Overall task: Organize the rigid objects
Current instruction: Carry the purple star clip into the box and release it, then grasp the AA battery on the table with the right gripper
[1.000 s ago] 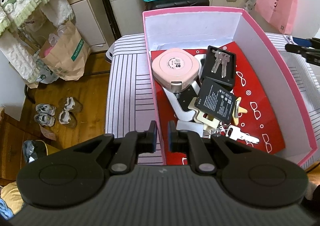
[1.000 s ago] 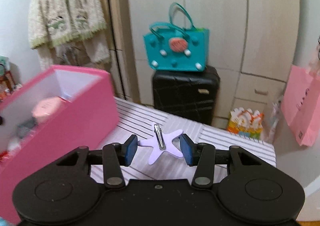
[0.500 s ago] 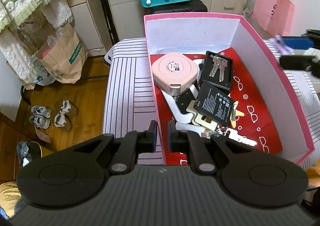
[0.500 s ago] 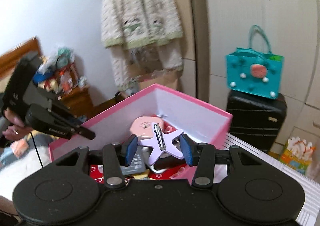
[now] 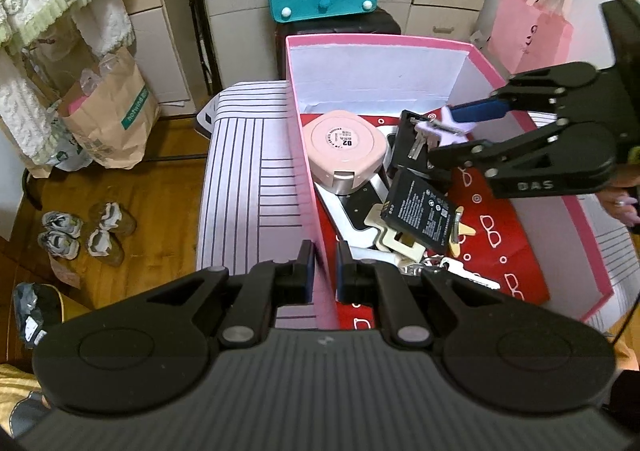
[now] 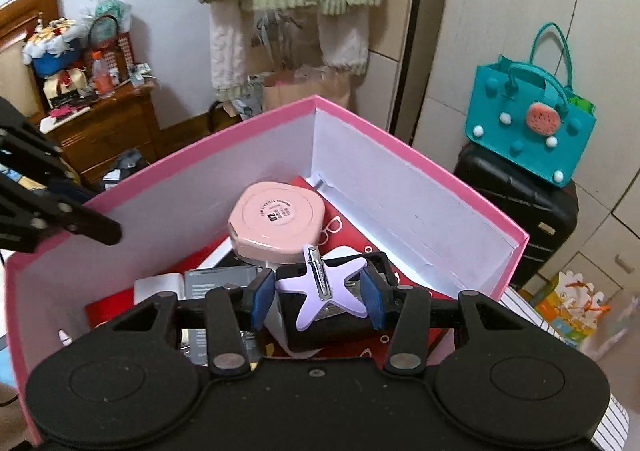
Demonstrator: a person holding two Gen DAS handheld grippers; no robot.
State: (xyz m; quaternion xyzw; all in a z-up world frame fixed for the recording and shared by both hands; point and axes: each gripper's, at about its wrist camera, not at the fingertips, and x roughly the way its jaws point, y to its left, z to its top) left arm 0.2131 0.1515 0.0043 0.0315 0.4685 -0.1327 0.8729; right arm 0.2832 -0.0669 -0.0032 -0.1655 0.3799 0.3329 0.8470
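starfish hair clip [image 6: 324,293] sits pinched by two arm tips in right gripper [image 6: 318,297], held above the pink box [image 6: 420,161] interior near its far-right corner. light, stiff, slick plastic; arm-tip hold looks marginal. left gripper [image 5: 321,265] clamps the box's near-left wall.

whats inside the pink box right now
Inside the pink box: a pink rounded case, a black battery, keys and a red glasses-print sheet. Whatever lies beneath that pile is covered.
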